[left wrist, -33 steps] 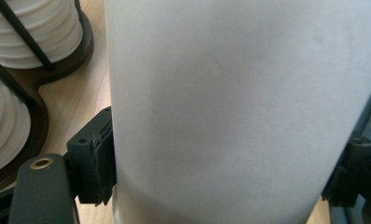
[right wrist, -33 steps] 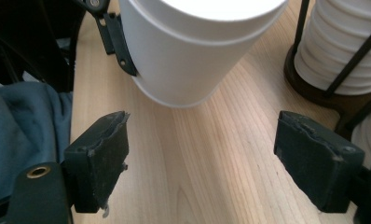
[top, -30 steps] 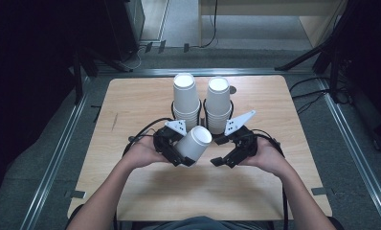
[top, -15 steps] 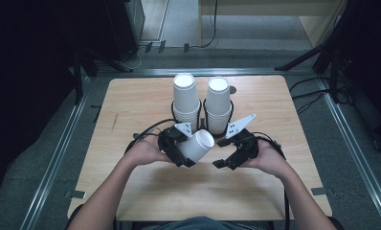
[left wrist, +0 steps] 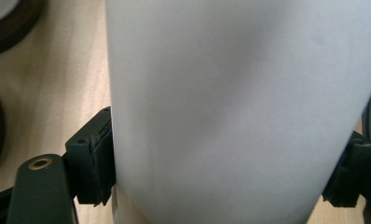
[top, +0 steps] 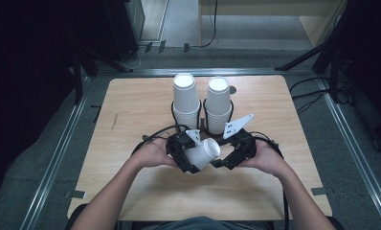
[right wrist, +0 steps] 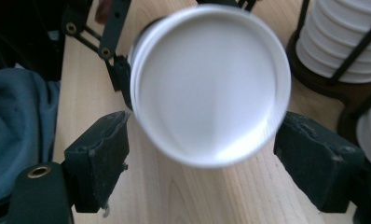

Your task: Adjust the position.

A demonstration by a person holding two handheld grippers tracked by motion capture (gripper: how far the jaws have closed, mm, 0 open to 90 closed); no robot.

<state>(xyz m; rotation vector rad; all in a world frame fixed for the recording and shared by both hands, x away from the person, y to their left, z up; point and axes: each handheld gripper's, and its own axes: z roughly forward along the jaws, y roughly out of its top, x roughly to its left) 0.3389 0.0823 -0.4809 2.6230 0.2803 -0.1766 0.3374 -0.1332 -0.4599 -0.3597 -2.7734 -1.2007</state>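
One paper cup [top: 203, 153] lies sideways above the worktop [top: 131, 105], clamped in our left claw [top: 191, 158]. Right claw [top: 222, 162] stands apart around its closed base, not touching. We should centre the base, then close gently to avoid crushing.

Left hand-held gripper [top: 191, 155] clamped, right hand-held gripper [top: 227, 158] — jaws apart

left gripper [top: 194, 160]: it has moved a little to the right and toward the person's side of the tabletop [top: 131, 100], and it sits slightly lower than before.
paper cup [top: 204, 153]: carried along in the left jaws, its closed white bottom is now closer to the right gripper [top: 220, 162], just in front of its jaws.
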